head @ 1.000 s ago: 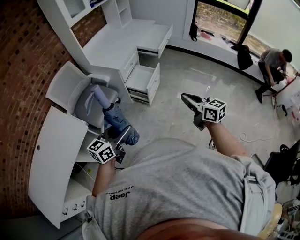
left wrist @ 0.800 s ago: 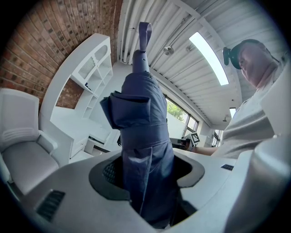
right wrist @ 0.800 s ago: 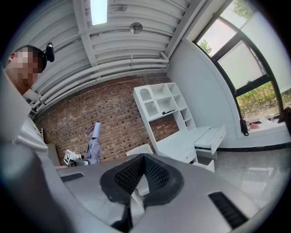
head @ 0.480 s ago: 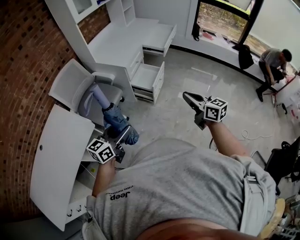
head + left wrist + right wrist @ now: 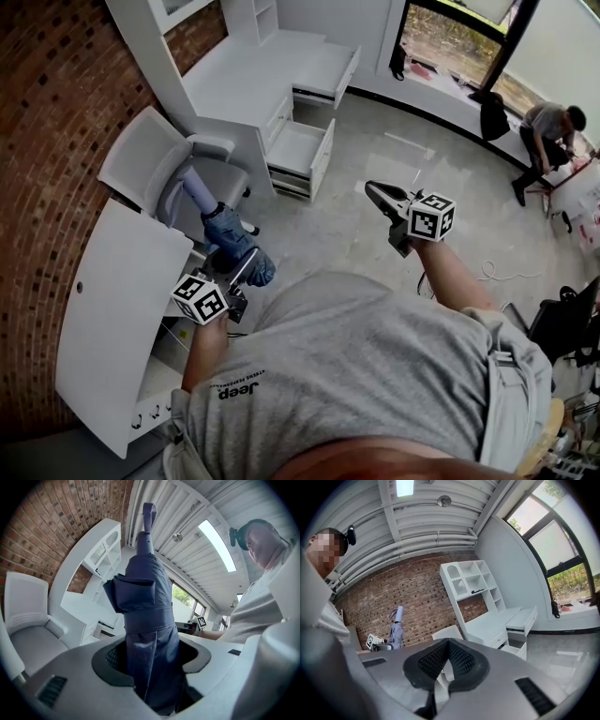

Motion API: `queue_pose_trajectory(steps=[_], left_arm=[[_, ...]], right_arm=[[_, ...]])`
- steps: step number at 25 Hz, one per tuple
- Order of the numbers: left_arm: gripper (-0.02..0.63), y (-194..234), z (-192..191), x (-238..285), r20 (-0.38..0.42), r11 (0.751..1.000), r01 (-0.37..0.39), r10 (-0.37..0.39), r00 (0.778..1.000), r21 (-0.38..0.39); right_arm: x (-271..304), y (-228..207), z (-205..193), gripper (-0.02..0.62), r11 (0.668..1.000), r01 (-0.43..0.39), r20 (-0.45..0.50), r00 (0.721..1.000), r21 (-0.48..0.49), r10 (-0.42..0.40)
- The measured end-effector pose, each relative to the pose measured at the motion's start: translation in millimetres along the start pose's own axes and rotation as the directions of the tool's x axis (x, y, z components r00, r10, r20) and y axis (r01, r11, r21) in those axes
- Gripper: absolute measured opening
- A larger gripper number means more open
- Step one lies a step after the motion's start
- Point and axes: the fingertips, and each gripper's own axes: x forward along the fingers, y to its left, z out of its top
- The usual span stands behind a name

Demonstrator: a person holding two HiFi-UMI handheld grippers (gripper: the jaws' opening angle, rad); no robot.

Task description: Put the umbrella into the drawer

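A folded blue umbrella (image 5: 222, 230) stands up out of my left gripper (image 5: 246, 278), whose jaws are shut on its lower end. In the left gripper view the umbrella (image 5: 146, 616) fills the gap of that gripper (image 5: 152, 656). My right gripper (image 5: 375, 195) is held out over the floor, shut with nothing in it; its pads meet in its own view (image 5: 448, 648). The white desk (image 5: 248, 80) has a lower drawer (image 5: 302, 155) and an upper drawer (image 5: 328, 80) pulled open, ahead of both grippers. From the right gripper view the umbrella (image 5: 396, 630) shows against the brick wall.
A white chair (image 5: 150, 169) stands between the umbrella and the desk. A white cabinet panel (image 5: 112, 319) lies by my left arm along the brick wall (image 5: 47, 141). A person (image 5: 548, 127) crouches at the far right by the window. A cable (image 5: 487, 272) lies on the floor.
Both grippers have been carried a little towards the desk; chair and drawers have shifted in the head view. The umbrella stays in the left grip and the right jaws stay shut.
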Motion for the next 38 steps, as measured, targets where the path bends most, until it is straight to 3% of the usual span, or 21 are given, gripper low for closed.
queue_pose_trajectory(steps=[8, 16, 26, 38], left_arm=[[0.259, 10.0, 3.9, 3.1, 0.008, 0.999, -0.032, 0.032, 0.999, 0.005], [0.259, 19.8, 13.1, 35.1, 0.015, 0.996, -0.087, 0.087, 0.996, 0.007], [0.259, 26.6, 34.0, 126.9, 0.048, 0.99, -0.141, 0.142, 0.989, -0.011], [0.259, 38.2, 64.9, 259.7, 0.063, 0.989, -0.147, 0.148, 0.987, -0.015]], right_arm=[[20.5, -12.1, 1.5, 0.011, 0.999, -0.039, -0.012, 0.999, -0.001, 0.039], [42.3, -55.9, 12.8, 0.011, 0.995, -0.097, -0.013, 0.995, 0.017, 0.098], [53.4, -148.4, 47.6, 0.011, 0.987, -0.159, -0.02, 0.987, 0.038, 0.16], [60.6, -265.1, 102.3, 0.011, 0.979, -0.198, -0.012, 0.98, 0.043, 0.199]])
